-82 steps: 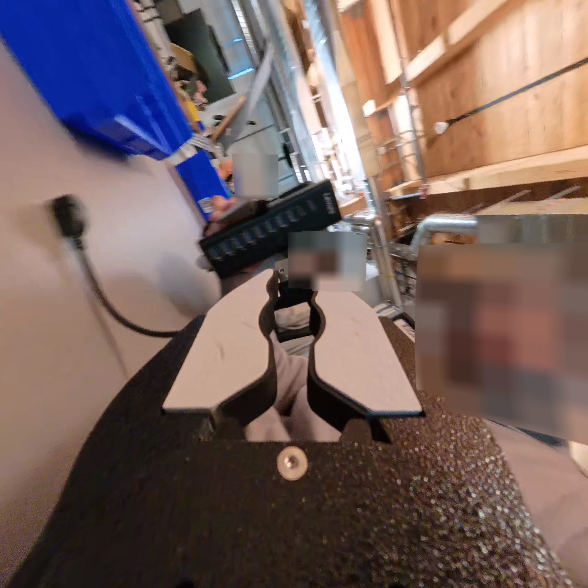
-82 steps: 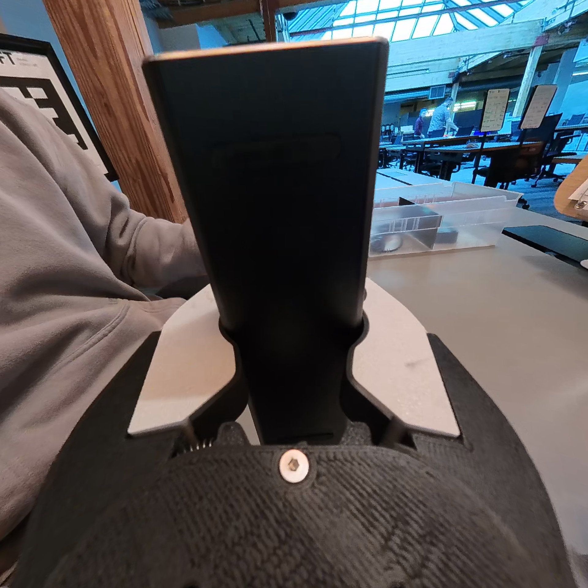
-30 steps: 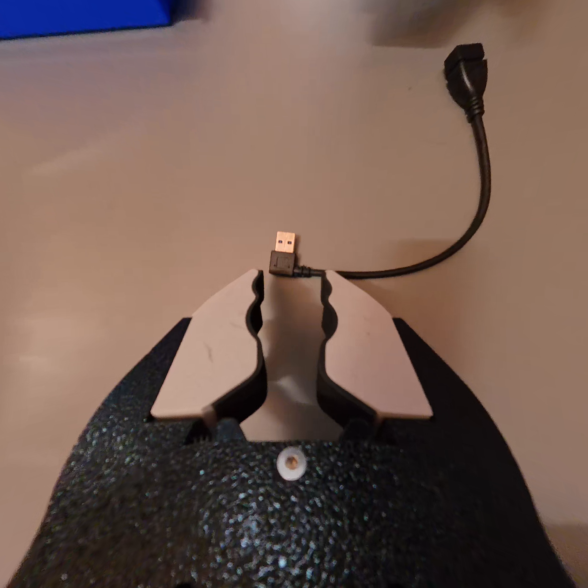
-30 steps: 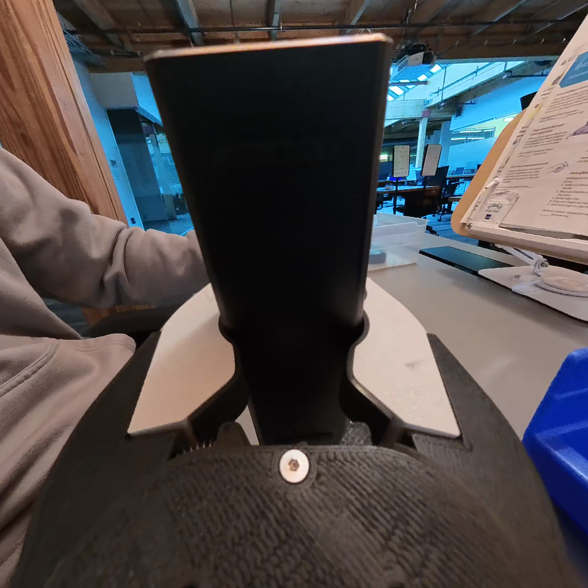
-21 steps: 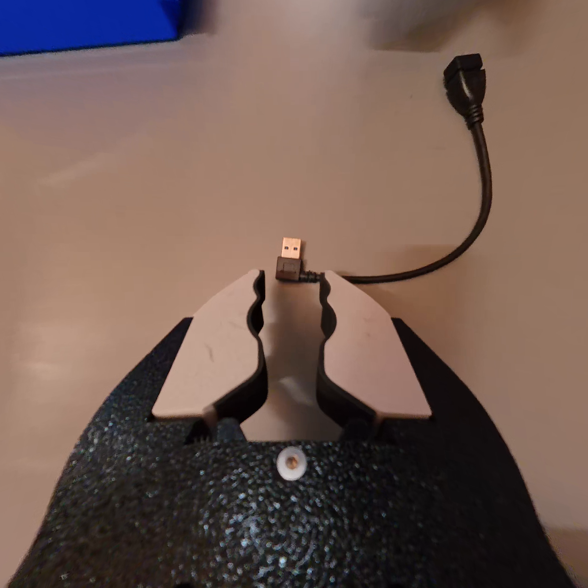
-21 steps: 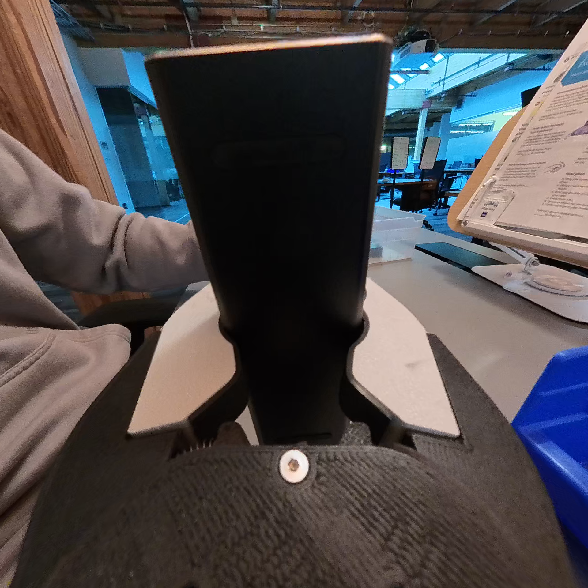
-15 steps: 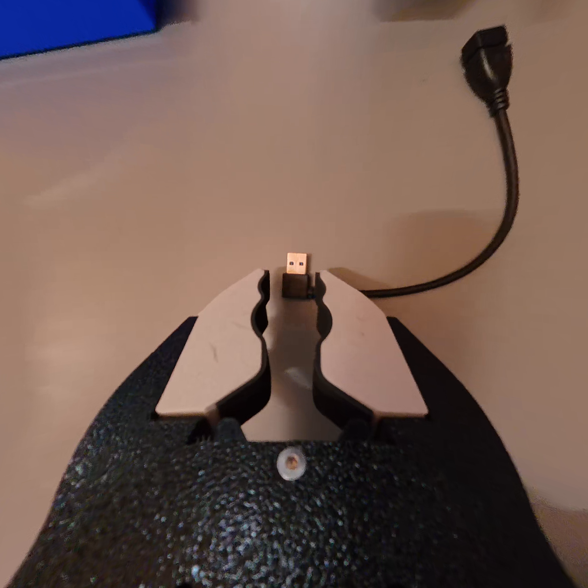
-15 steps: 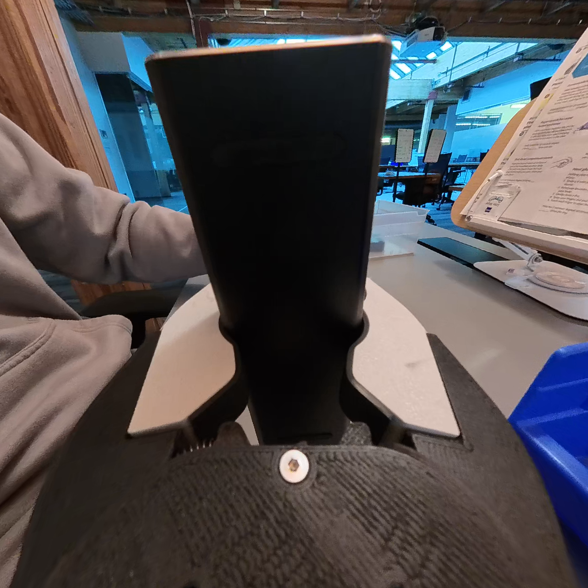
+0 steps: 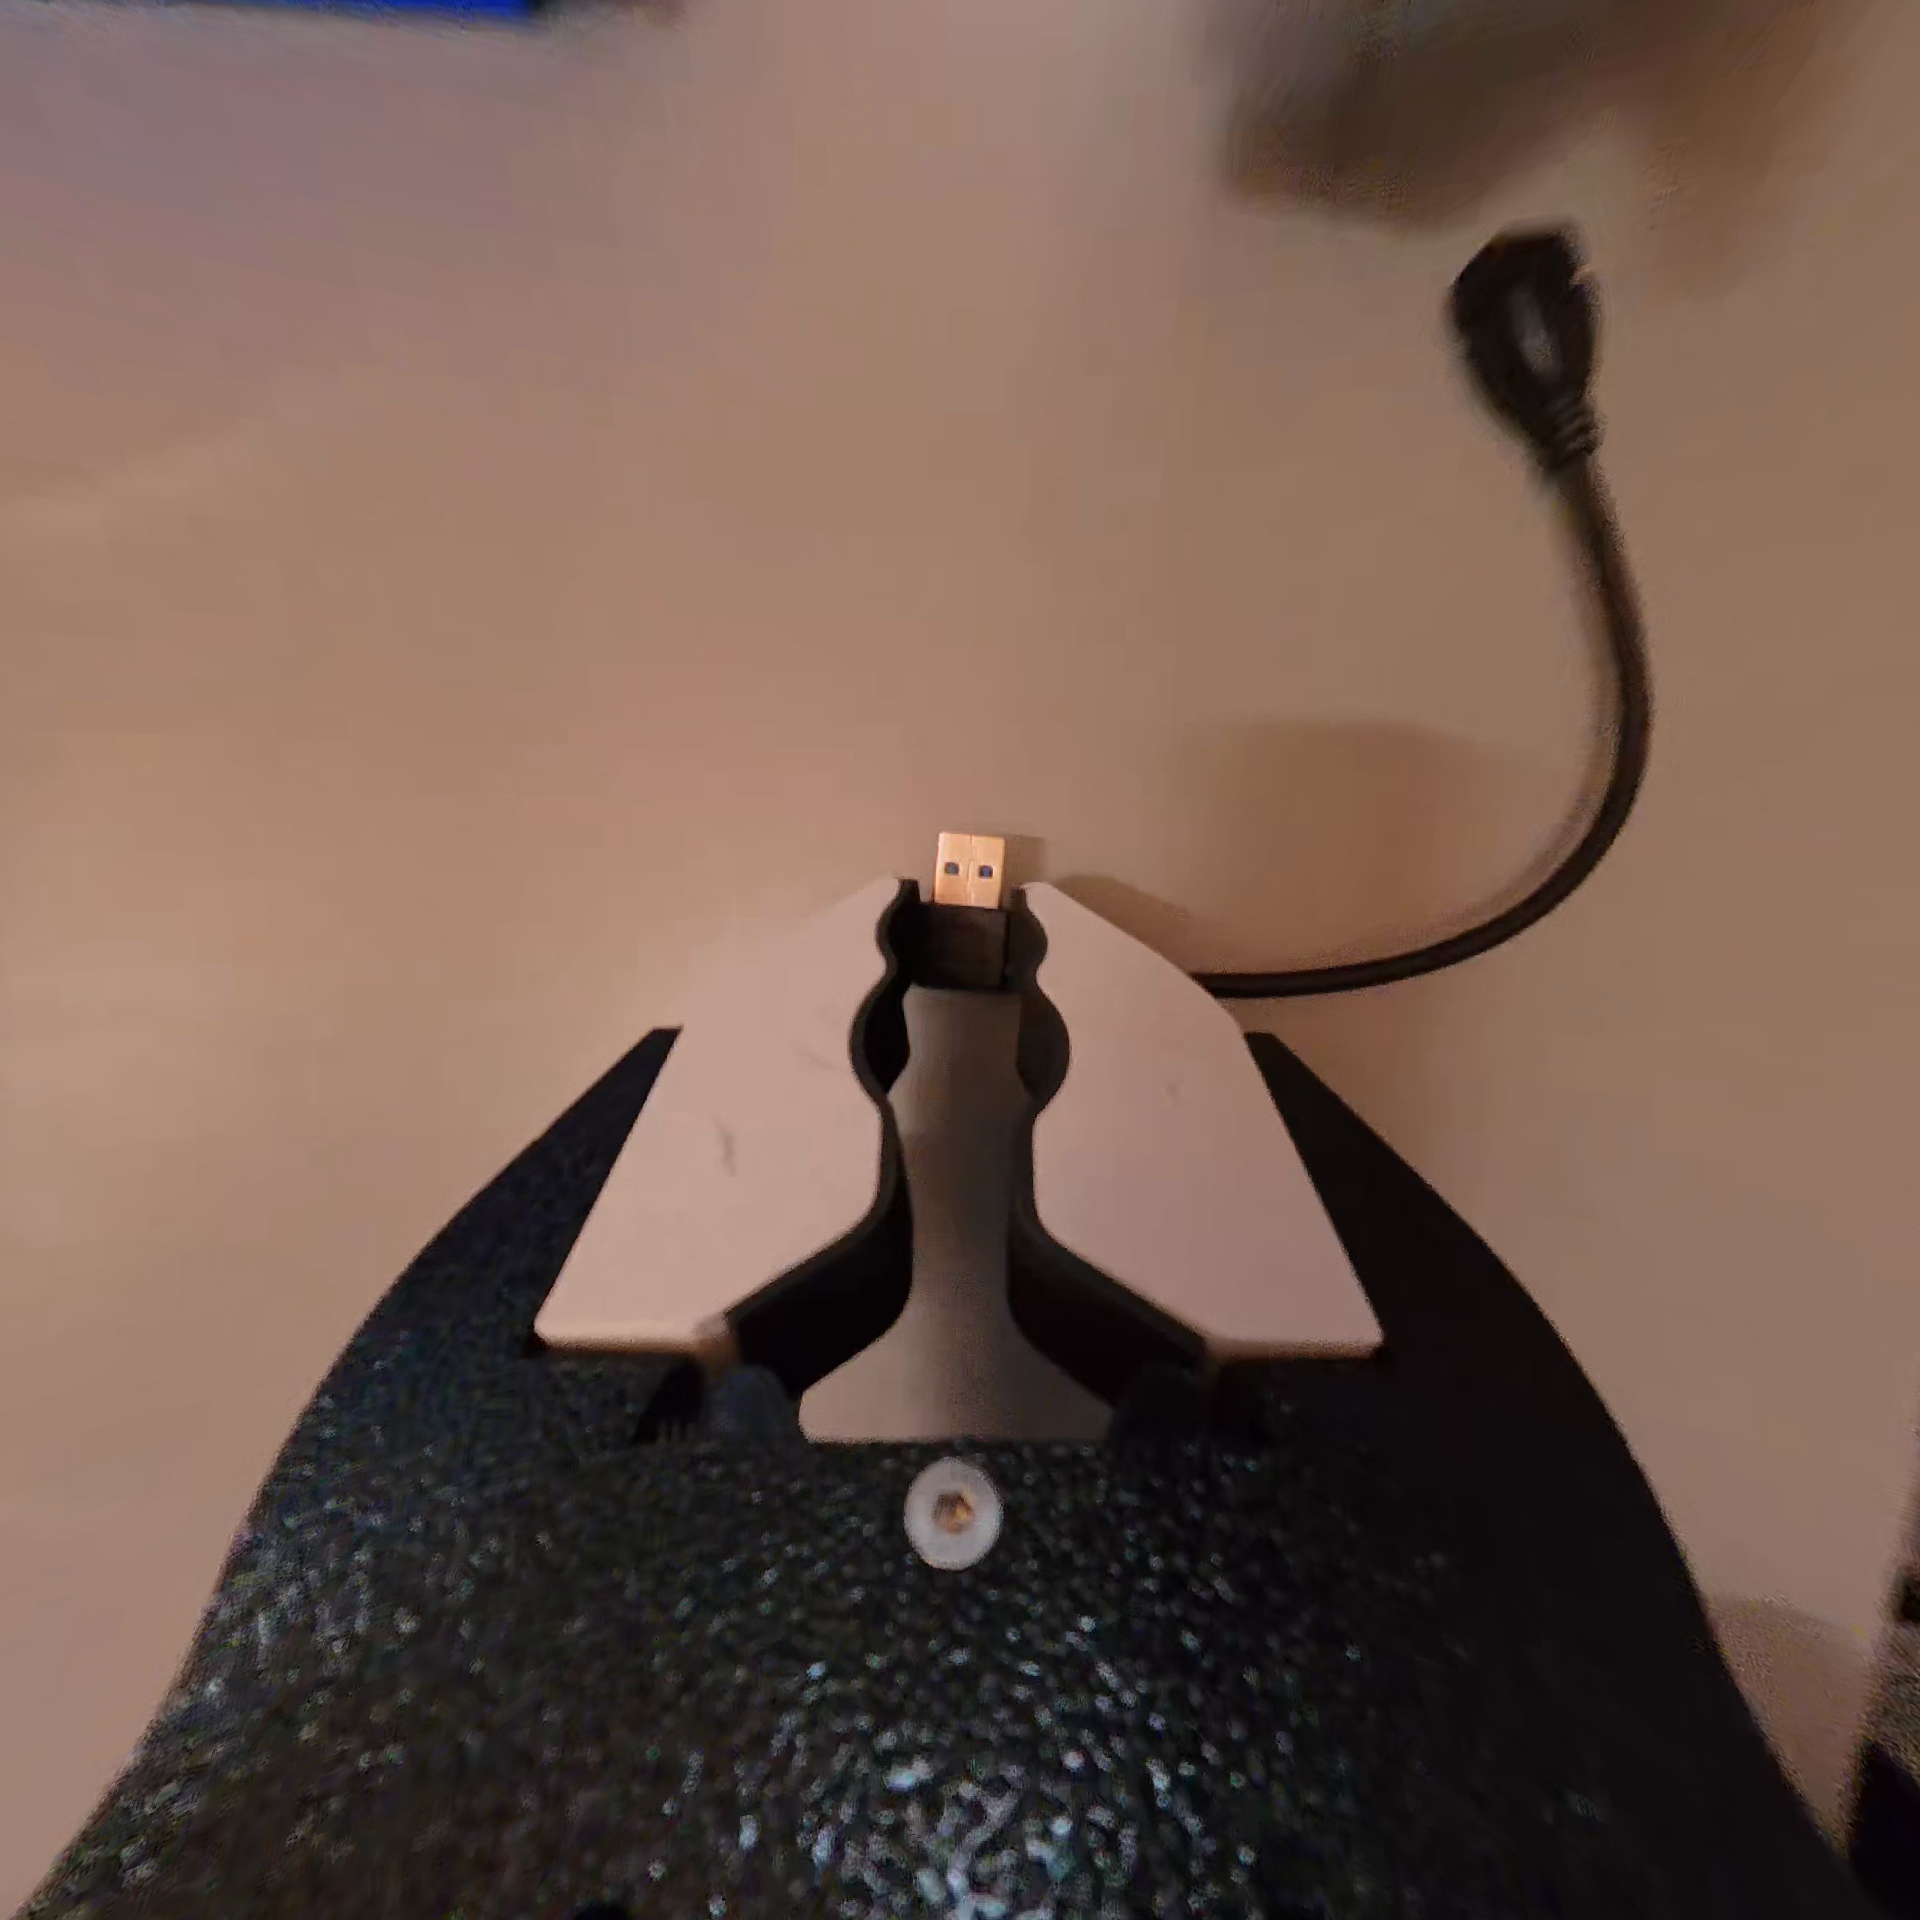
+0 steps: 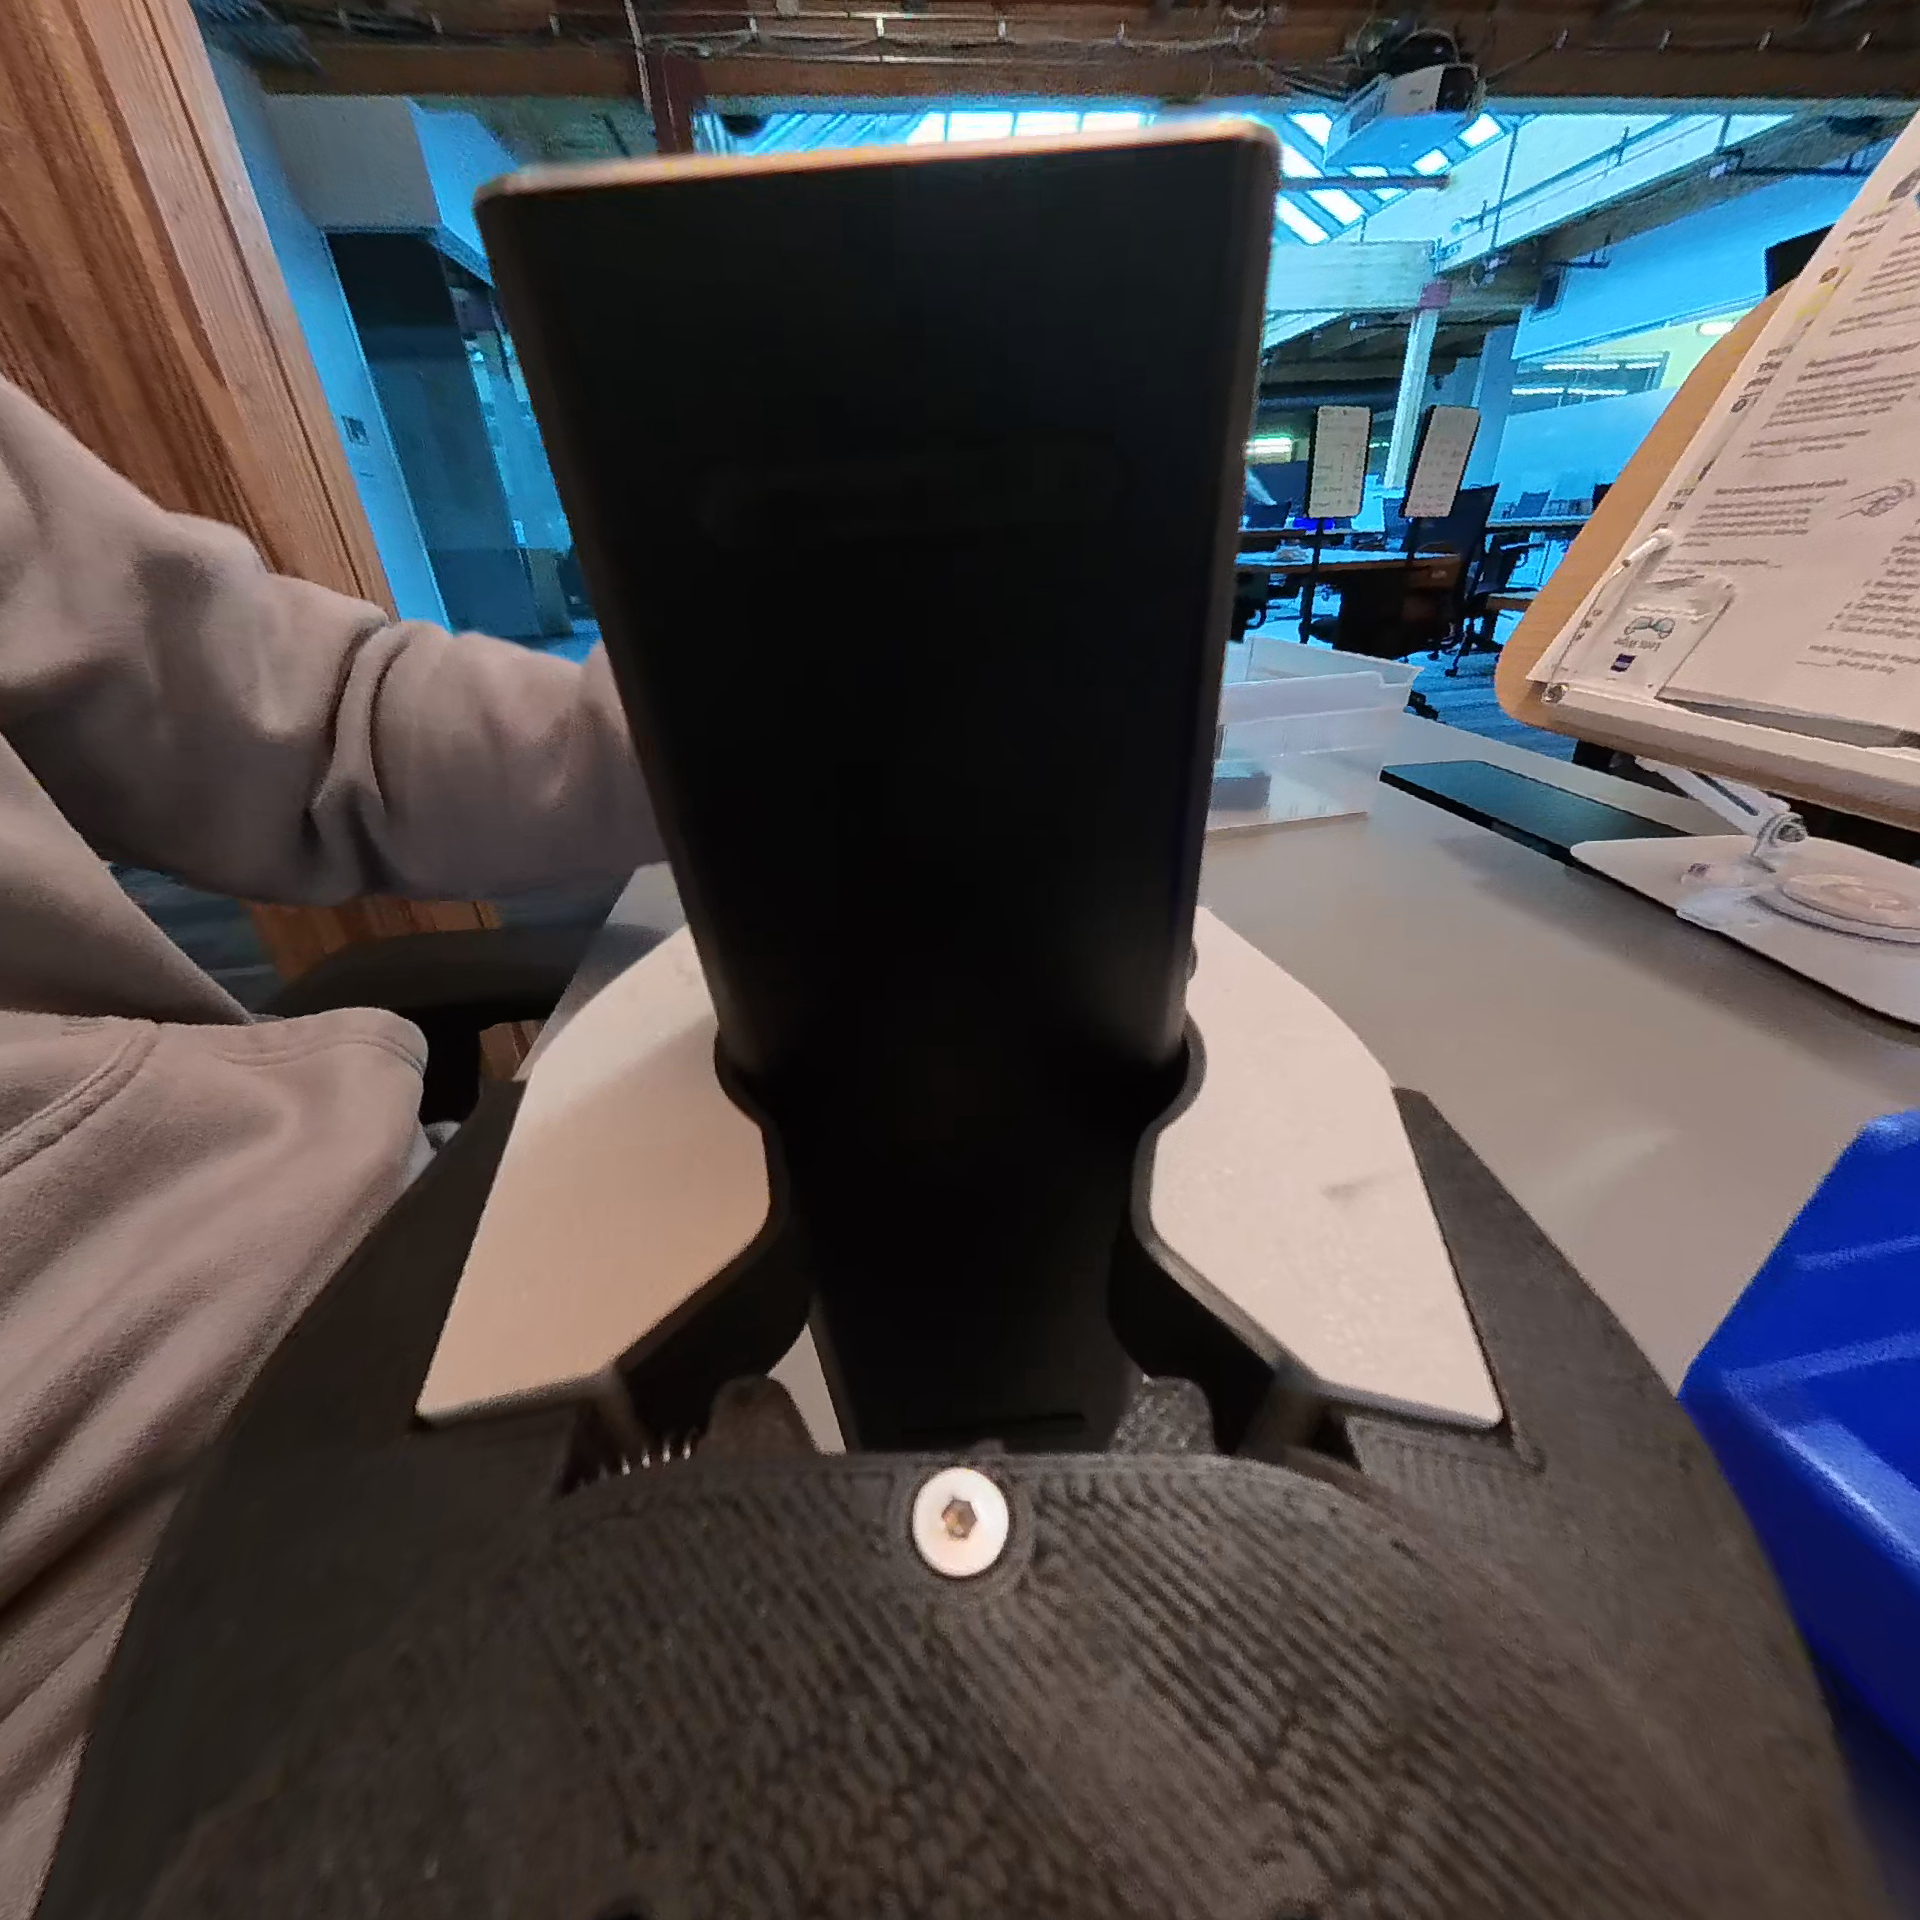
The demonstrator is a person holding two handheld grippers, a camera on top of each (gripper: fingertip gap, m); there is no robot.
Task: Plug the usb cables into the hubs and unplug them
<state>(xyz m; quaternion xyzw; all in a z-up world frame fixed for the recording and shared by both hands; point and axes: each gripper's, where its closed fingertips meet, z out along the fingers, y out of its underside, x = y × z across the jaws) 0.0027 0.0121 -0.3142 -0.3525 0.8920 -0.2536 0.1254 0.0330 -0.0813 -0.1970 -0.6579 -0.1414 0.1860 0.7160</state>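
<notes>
Tongs first: right tongs (image 10: pixel 956 1049) are clenched on the hub (image 10: pixel 883 623), a long black slab standing up between the fingers and filling most of the right wrist view. Left tongs (image 9: pixel 961 914) have just closed on the black plug body of the usb cable (image 9: pixel 1600 790); half a second ago the jaws stood apart around it, now both tips press its sides and the gold connector (image 9: pixel 971 868) pokes out ahead. So the pick is made, and the next step is likely bringing plug to hub port.

Cable trails right across the tan bench (image 9: pixel 416 520) and curves up to its female end (image 9: pixel 1527 343), which is blurred. Whether the plug is lifted off the bench yet, hard to say.

Around: grey sleeve (image 10: pixel 260 748) left of the hub, blue bin (image 10: pixel 1829 1403) close at right, document stand (image 10: pixel 1766 623), clear tray (image 10: pixel 1320 717) behind. Bin edge sits near the right tongs and could crowd the mating move.
</notes>
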